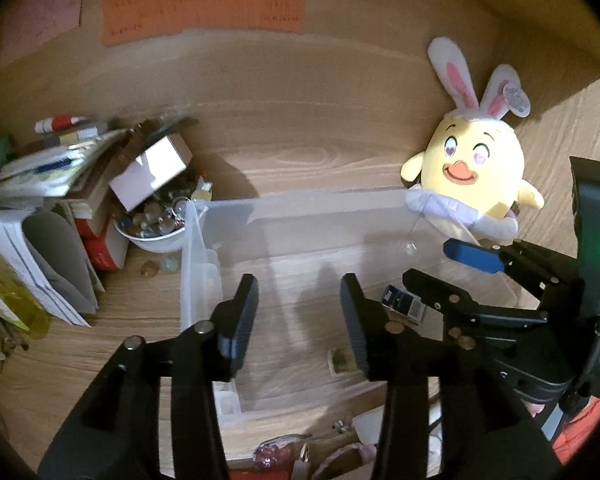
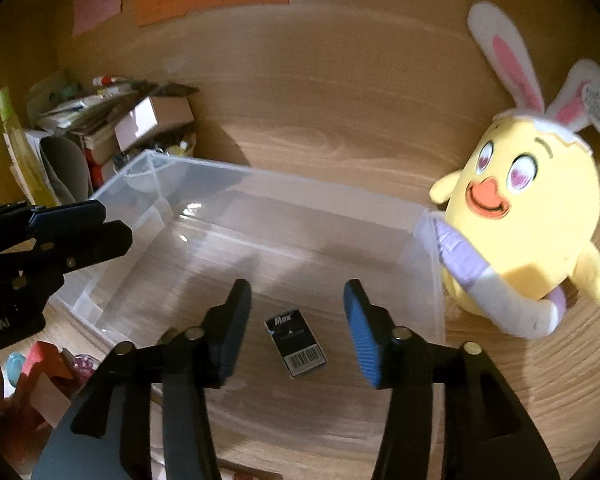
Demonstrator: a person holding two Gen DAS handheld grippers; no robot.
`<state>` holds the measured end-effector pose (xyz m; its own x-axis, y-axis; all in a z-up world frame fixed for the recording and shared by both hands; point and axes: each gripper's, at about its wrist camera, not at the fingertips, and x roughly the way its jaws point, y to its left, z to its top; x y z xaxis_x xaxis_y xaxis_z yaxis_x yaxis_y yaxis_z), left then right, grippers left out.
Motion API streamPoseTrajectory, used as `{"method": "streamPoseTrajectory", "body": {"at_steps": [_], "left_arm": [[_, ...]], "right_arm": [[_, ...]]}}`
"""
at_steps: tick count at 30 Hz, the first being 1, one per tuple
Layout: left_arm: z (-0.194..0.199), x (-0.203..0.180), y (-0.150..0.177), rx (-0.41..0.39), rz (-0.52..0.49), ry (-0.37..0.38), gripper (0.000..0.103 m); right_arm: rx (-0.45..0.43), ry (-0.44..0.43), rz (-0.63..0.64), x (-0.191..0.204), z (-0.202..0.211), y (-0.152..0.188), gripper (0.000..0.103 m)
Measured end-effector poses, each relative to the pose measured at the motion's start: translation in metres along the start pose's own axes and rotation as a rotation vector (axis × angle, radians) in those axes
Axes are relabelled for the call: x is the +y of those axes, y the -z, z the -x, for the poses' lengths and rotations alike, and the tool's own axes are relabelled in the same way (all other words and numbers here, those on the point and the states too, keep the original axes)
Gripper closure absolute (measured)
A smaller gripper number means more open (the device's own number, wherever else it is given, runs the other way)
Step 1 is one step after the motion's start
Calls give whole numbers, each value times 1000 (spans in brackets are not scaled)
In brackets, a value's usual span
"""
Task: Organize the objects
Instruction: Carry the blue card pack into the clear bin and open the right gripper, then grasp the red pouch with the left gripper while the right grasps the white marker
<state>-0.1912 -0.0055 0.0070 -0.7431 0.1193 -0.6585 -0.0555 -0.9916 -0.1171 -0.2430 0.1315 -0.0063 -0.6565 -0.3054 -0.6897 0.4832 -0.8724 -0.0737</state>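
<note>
A clear plastic bin (image 1: 300, 200) (image 2: 228, 168) stands on the wooden desk. On its floor lies a small black box marked "Max" (image 2: 296, 342) (image 1: 404, 304), and a small tan item (image 1: 342, 360) lies nearer the front wall. My left gripper (image 1: 298, 320) (image 2: 100, 226) hovers over the bin's left part, open, with nothing between its fingers. Over the black box hangs my right gripper (image 2: 298, 324) (image 1: 452, 272), also open; its pads stand clear of the box. A yellow chick plush with bunny ears (image 1: 476, 172) (image 2: 528, 216) leans against the bin's far right corner.
Left of the bin are stacked books and papers (image 1: 40, 208), a tilted cardboard box (image 1: 148, 172) and a white bowl of trinkets (image 1: 152, 232). Orange, green and pink sheets (image 1: 204, 8) hang on the back wall. Small red and pink items (image 2: 40, 368) lie at the desk's front.
</note>
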Motion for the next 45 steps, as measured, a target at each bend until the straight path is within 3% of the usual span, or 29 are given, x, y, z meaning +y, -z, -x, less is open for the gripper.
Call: {"method": "streamPoseTrajectory", "body": {"at_steps": [9,12,25,35,45], "left_arm": [[38,2,4,-70,-12,-26,17],[51,6,9,-81,-4,-21,10],[89,31,53,-58,-5,-40,7],[82,41,96,40,-1,-45,7],[63,46,125,155,19,1,7]], "right_arm": [[-65,31,-2,3,37,5,29],[-83,36,-5,5,50,10,24],[-91,1,-62,19,86,55,23],[1,0,-89,33,84,105,23],[111,-63,-142,40,68,136,23]]}}
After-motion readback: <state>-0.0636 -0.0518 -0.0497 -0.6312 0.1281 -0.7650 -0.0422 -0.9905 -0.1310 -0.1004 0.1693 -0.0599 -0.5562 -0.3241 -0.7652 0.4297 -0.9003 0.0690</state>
